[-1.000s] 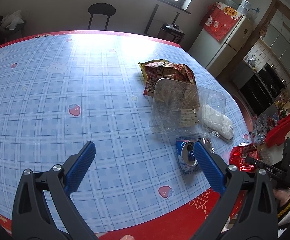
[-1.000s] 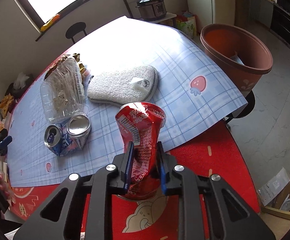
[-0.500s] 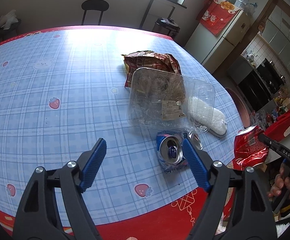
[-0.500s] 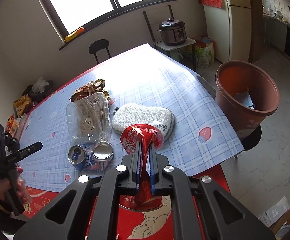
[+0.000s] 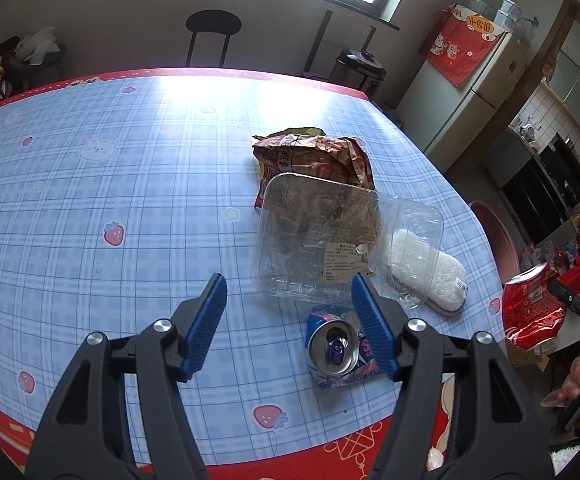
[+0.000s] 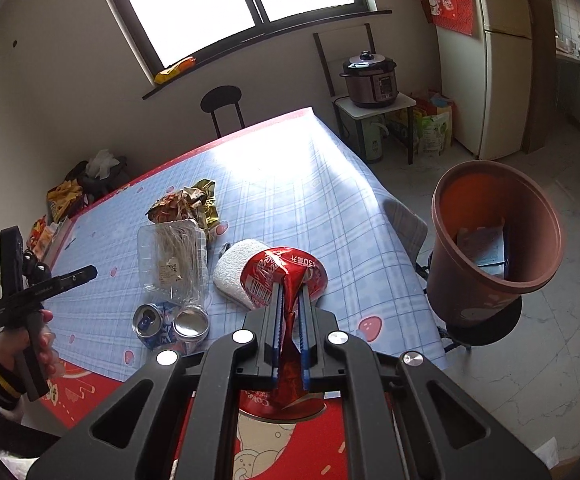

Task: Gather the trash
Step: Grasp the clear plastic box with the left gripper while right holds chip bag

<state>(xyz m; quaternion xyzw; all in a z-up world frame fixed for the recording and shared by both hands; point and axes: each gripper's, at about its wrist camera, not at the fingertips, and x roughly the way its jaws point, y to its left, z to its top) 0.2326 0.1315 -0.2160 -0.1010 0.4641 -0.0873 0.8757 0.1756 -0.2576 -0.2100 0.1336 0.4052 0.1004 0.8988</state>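
My right gripper is shut on a crushed red cola can and holds it above the table's near edge; the can also shows in the left wrist view. My left gripper is open and empty above the table. A crushed blue can lies by its right finger; the blue can also shows in the right wrist view. Beyond lie a clear plastic tray and a crumpled snack bag. A brown bin stands off the table's right side.
A white sponge pad lies right of the clear tray. The table has a blue checked cloth with a red border. A black stool, a pressure cooker and a fridge stand around it.
My right gripper has lifted the red can higher and squeezed it flatter, and the bin has come closer at right. My left gripper has drawn slightly nearer the blue can.
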